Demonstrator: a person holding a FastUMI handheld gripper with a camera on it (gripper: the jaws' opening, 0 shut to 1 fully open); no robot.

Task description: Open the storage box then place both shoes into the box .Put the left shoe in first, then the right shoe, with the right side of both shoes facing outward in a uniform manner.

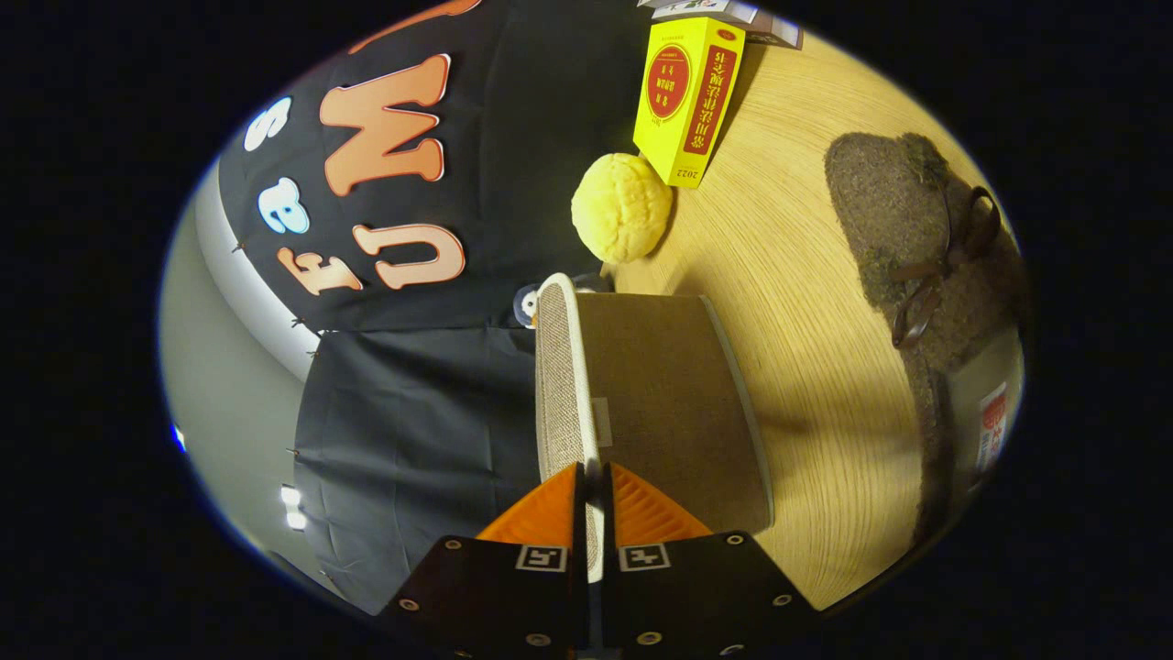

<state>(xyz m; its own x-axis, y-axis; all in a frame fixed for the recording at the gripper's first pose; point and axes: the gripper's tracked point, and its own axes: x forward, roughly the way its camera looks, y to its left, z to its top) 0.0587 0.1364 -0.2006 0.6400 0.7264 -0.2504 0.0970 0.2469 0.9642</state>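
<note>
The jaws (594,495) are clamped on the storage box lid's (561,385) edge, a shoe (916,238) lying well apart on the table (788,302)

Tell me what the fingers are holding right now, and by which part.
The gripper is shut on the storage box lid, both fingers pinching its thin light-coloured edge, near the end closest to the fingers.

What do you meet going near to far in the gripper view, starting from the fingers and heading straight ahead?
Gripper, fingers shut on the box lid → box → yellow round bun-like thing → yellow carton → papers at the table's far end.
</note>
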